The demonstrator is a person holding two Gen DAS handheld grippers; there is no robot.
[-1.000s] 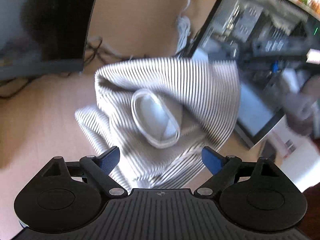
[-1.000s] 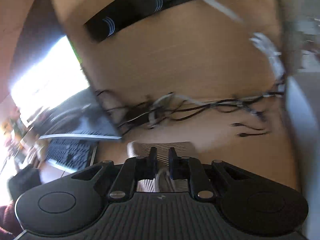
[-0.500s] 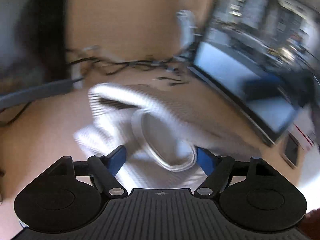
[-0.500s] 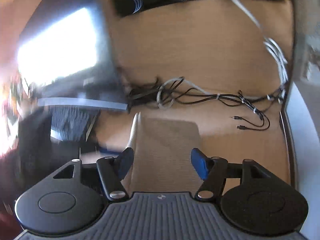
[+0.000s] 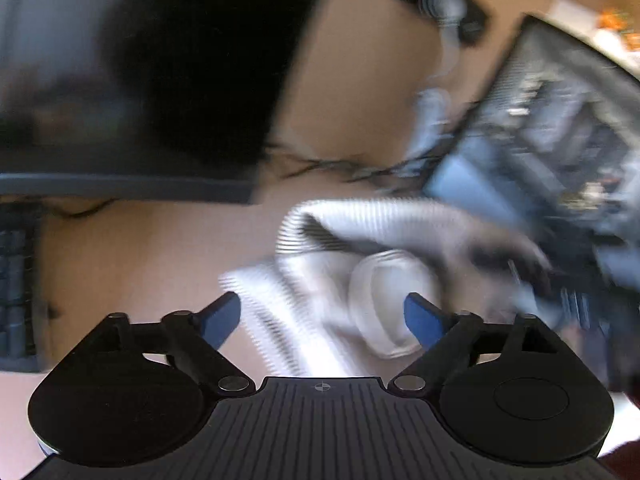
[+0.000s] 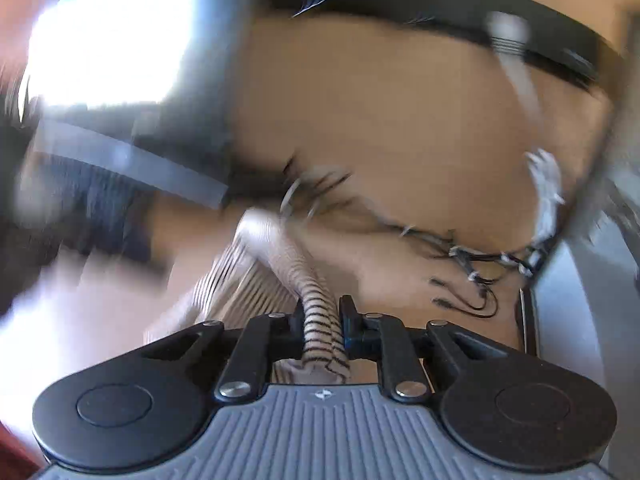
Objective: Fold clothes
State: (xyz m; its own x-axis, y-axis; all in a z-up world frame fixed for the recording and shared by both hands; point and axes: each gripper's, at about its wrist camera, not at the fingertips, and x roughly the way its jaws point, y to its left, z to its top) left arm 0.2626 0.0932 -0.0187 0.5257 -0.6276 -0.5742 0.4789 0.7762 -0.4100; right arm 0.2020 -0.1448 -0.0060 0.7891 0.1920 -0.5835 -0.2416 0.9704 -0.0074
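A black-and-white striped shirt (image 5: 360, 240) lies bunched on the wooden desk, its white collar (image 5: 384, 304) facing up. My left gripper (image 5: 322, 316) is open just above the shirt's near edge, fingers either side of the collar area, holding nothing. In the right wrist view my right gripper (image 6: 322, 316) is shut on a bunched fold of the striped shirt (image 6: 320, 320), and the cloth trails away to the left over the desk (image 6: 400, 120). Both views are motion-blurred.
A dark monitor (image 5: 160, 80) stands at the back left and a laptop (image 5: 540, 140) at the right. A tangle of cables (image 6: 472, 264) lies on the desk behind the shirt. A keyboard (image 5: 16, 280) sits at the far left.
My right gripper was shut, opened half a second ago, and has now closed on a fold of the shirt. The left gripper stayed open and shifted left relative to the shirt.
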